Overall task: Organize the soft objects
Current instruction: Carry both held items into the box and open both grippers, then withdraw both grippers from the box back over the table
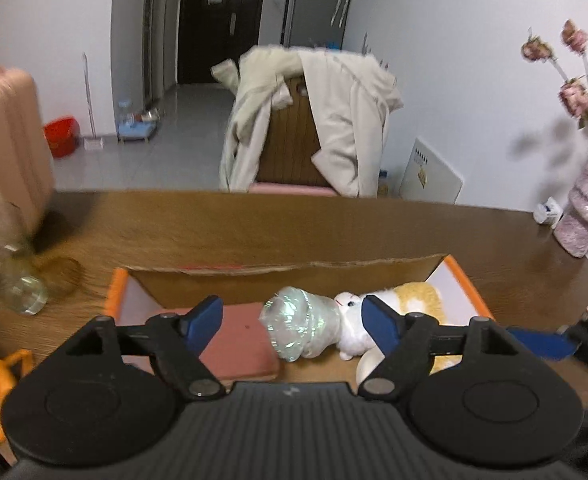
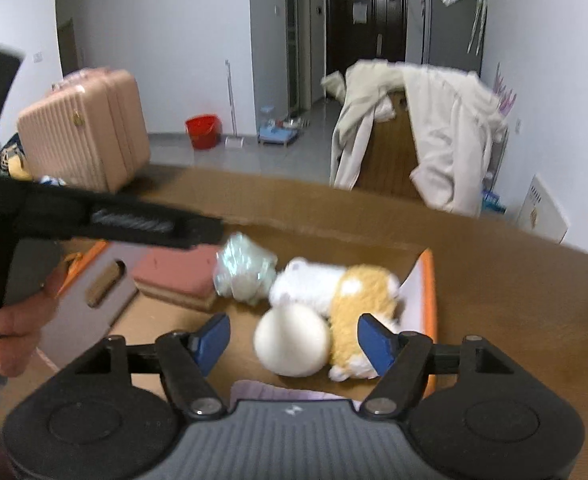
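An open cardboard box [image 1: 278, 272] [image 2: 426, 276] with orange flaps sits on the wooden table. In it lie a pink cushion [image 1: 238, 340] [image 2: 174, 272], a shiny plastic-wrapped bundle [image 1: 300, 326] [image 2: 244, 270], a white and orange plush animal [image 1: 390, 308] [image 2: 354, 296] and a white ball [image 2: 292, 340] [image 1: 366, 366]. My left gripper [image 1: 292, 322] is open and empty above the bundle. My right gripper [image 2: 294, 338] is open and empty above the ball. A pale lilac cloth [image 2: 270, 392] shows under it. The left gripper also crosses the right wrist view [image 2: 134, 220].
A glass jar [image 1: 22, 284] stands at the table's left, a pink vase with flowers [image 1: 586, 208] at the right. Behind the table is a chair draped with cream coats [image 1: 318, 120] [image 2: 422, 128]. A pink suitcase [image 2: 86, 132] and a red bucket [image 2: 203, 131] are on the left.
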`<act>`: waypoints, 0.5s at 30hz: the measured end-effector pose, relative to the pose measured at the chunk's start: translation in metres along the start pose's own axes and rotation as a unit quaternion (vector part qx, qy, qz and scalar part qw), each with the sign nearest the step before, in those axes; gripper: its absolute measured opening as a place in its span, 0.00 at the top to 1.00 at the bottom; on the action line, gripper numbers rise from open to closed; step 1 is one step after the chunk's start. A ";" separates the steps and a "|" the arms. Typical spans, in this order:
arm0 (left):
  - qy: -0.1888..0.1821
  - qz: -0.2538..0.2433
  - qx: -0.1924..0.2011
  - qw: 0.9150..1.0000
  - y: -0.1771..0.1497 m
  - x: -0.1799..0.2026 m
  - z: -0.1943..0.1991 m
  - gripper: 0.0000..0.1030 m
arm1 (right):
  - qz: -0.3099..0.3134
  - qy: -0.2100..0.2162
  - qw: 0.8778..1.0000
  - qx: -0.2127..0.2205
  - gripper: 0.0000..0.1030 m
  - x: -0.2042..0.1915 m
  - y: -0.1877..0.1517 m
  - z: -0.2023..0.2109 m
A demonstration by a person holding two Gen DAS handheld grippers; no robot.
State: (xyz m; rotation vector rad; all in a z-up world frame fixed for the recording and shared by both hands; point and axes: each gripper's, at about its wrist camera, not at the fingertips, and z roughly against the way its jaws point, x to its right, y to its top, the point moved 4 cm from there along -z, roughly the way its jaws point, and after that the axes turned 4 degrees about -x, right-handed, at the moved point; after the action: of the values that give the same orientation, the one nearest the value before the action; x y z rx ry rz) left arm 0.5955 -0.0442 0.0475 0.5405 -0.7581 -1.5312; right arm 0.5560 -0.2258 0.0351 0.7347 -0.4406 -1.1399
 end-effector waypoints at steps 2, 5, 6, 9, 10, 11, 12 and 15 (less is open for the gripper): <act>0.003 -0.007 0.017 1.000 0.000 -0.002 0.033 0.22 | 0.002 -0.003 1.000 0.017 0.29 0.001 0.004 0.030; 0.005 -0.027 0.051 0.998 -0.004 -0.005 0.089 0.18 | 0.016 -0.007 0.999 0.043 0.24 -0.001 0.004 0.078; 0.007 -0.035 0.063 0.997 -0.007 -0.006 0.107 0.18 | 0.022 -0.007 0.998 0.050 0.23 -0.002 0.002 0.093; 0.011 -0.061 0.085 0.994 -0.017 -0.003 0.152 0.16 | 0.026 -0.004 0.998 0.064 0.23 -0.005 -0.006 0.132; 0.015 -0.064 0.091 0.994 -0.019 -0.001 0.162 0.16 | 0.026 -0.002 0.997 0.068 0.23 -0.006 -0.007 0.141; 0.021 -0.067 0.099 0.993 -0.020 0.002 0.174 0.16 | 0.024 -0.001 0.997 0.073 0.23 -0.008 -0.008 0.151; 0.025 -0.071 0.103 0.992 -0.023 0.004 0.183 0.16 | 0.021 -0.001 0.997 0.079 0.23 -0.010 -0.008 0.160; 0.033 -0.071 0.114 0.990 -0.038 0.011 0.209 0.15 | 0.017 0.004 0.995 0.098 0.22 -0.017 -0.014 0.183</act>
State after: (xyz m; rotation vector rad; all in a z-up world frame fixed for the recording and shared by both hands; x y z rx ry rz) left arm 0.4170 -0.0244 0.1607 0.8267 -0.8640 -1.5568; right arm 0.4200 -0.2681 0.1521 0.8988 -0.5628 -1.0712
